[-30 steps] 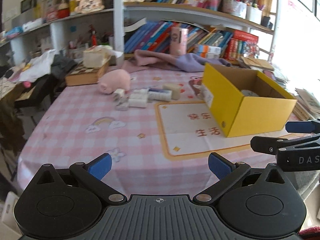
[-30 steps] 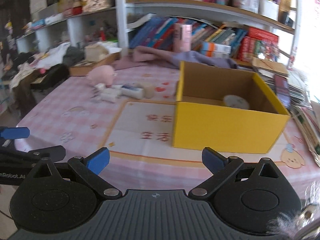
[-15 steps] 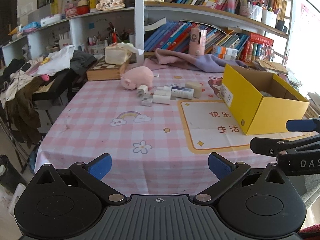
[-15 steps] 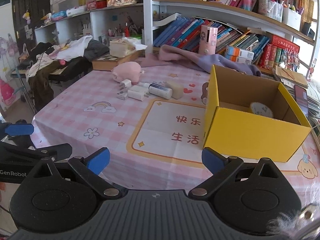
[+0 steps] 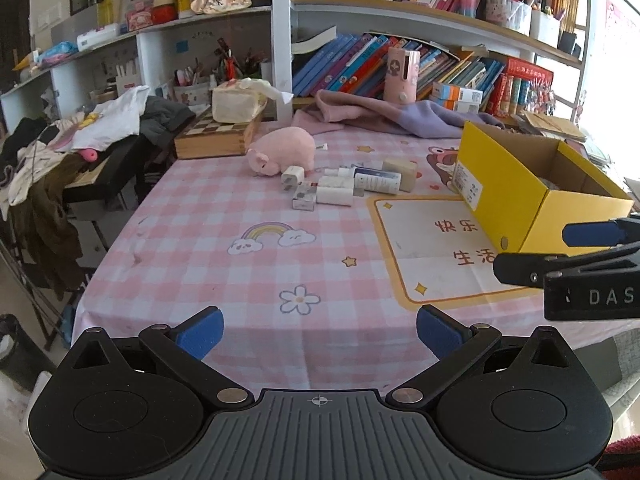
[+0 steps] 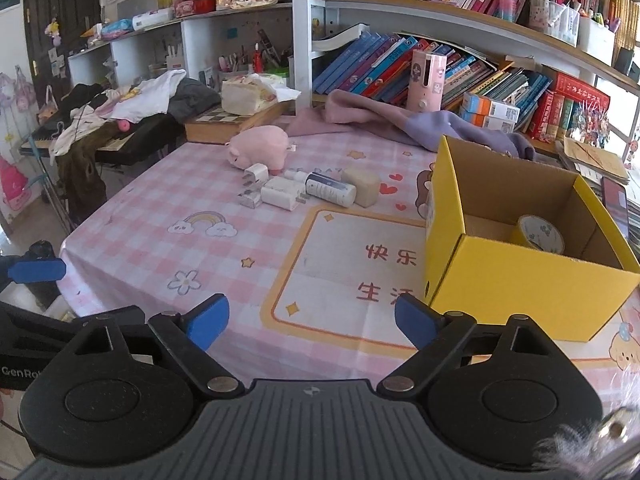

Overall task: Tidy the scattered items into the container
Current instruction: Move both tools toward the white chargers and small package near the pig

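A yellow cardboard box (image 6: pixel 520 280) stands open on the right of the table, also in the left wrist view (image 5: pixel 516 200). A tape roll (image 6: pixel 540 234) lies inside it. Across the table lie a pink pig plush (image 6: pixel 260 150), white chargers (image 6: pixel 282 198), a white-and-blue bottle (image 6: pixel 330 188) and a beige block (image 6: pixel 362 186). The same cluster shows in the left wrist view (image 5: pixel 340 190). My left gripper (image 5: pixel 318 330) is open and empty, above the table's near edge. My right gripper (image 6: pixel 310 320) is open and empty, above the near table, left of the box.
The table has a pink checked cloth (image 5: pixel 240 240). A purple cloth (image 6: pixel 384 120) and a wooden chessboard box with tissues (image 6: pixel 236 114) lie at the back. Bookshelves stand behind. A rack of clothes (image 5: pixel 60 148) stands to the left.
Both grippers have pulled back and risen from the table; the box and items look smaller and farther. Jaws stayed open and empty.
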{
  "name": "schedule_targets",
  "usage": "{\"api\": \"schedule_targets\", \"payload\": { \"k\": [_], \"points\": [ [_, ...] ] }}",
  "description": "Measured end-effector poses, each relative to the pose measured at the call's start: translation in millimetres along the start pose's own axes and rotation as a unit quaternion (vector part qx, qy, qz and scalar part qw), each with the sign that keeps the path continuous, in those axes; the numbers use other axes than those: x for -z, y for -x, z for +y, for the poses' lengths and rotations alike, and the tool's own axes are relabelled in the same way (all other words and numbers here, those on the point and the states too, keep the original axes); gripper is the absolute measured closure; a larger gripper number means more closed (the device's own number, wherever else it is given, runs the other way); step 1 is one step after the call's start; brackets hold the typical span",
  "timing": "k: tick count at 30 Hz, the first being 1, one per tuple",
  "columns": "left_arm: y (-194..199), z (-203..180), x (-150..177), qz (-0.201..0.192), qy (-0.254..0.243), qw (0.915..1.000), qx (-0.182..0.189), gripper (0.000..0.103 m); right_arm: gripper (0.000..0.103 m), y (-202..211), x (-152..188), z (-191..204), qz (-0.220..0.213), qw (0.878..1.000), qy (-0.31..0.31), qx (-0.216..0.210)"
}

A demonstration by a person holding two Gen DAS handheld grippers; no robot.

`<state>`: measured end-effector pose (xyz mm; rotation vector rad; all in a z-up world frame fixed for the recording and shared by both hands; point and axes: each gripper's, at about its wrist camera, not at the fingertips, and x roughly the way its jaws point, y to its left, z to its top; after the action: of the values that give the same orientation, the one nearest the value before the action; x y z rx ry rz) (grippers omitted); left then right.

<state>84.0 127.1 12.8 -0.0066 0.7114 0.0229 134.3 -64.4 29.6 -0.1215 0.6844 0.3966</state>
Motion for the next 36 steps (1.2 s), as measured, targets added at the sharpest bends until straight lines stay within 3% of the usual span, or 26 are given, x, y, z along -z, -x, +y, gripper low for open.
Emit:
{"api": "schedule_targets", "payload": {
  "k": [11, 22, 30, 36],
  "points": [
    [-42, 6, -25, 0.015, -0.02, 0.9997, -0.001, 0.0, 0.025, -53, -33, -6, 0.026, 1.0, -0.007, -0.005],
    [-86, 21, -58, 0.027, -0.001, 0.9996, 0.012, 0.0, 0.025, -108, -73, -11, 0.05, 0.999, -0.006, -0.011],
    [-121, 30, -79, 0.043, 0.014, 0.999, 0.001, 0.0, 0.025, -148, -101, -18, 0.067, 0.998, -0.014, -0.015],
    [-147, 27, -93, 0.05, -0.004, 0.9986, -0.015, 0.0, 0.025, -177, -121, -22, 0.083, 0.995, -0.047, -0.034]
  ]
}}
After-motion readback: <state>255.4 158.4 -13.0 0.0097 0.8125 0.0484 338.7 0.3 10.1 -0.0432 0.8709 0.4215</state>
